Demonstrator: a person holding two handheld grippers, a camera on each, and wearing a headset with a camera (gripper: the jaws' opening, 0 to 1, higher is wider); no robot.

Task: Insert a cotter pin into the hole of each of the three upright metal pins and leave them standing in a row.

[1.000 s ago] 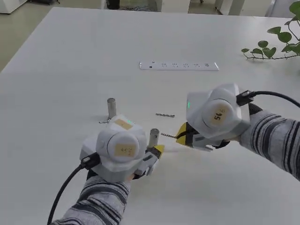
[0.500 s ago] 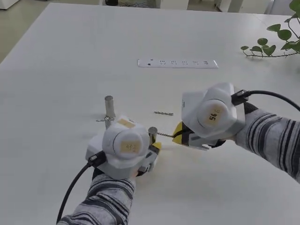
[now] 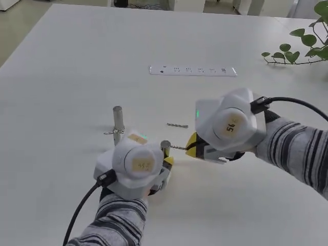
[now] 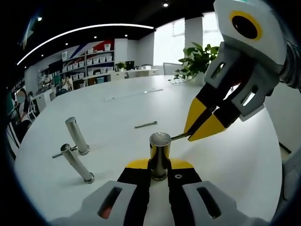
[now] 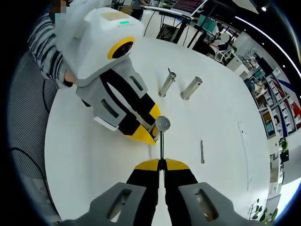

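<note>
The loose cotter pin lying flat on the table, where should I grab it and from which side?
I'd take the loose cotter pin near one end, jaws across its thin shaft, coming down from above. It lies flat on the table, so only its two long sides are open to jaws, and an end grip leaves the rest free for a hole.

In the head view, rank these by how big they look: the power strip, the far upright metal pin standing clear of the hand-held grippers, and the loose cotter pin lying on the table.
1. power strip, the largest although it lies farthest from the camera
2. far upright metal pin
3. loose cotter pin, the shortest and thinnest
</note>
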